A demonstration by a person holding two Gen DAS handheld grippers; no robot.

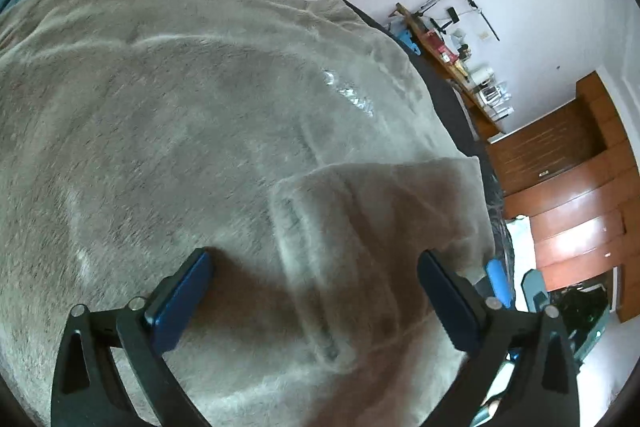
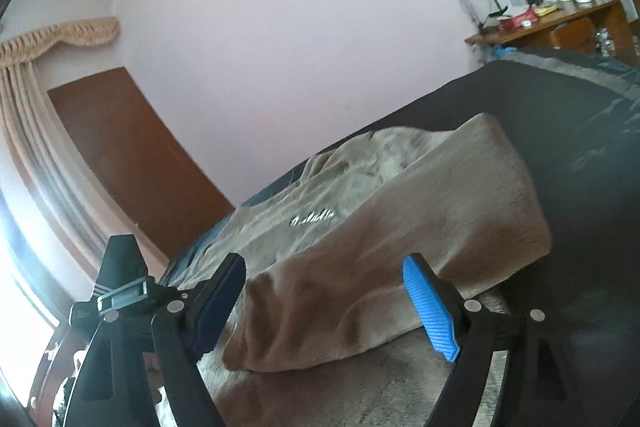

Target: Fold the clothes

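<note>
Your left gripper (image 1: 316,291) hovers with jaws spread wide over the fuzzy beige sweater (image 1: 180,115), which lies flat on the dark bed (image 2: 580,147). Your right gripper (image 2: 324,299) is likewise agape, empty, just above a sleeve (image 2: 400,251) folded across the plush body.
</note>
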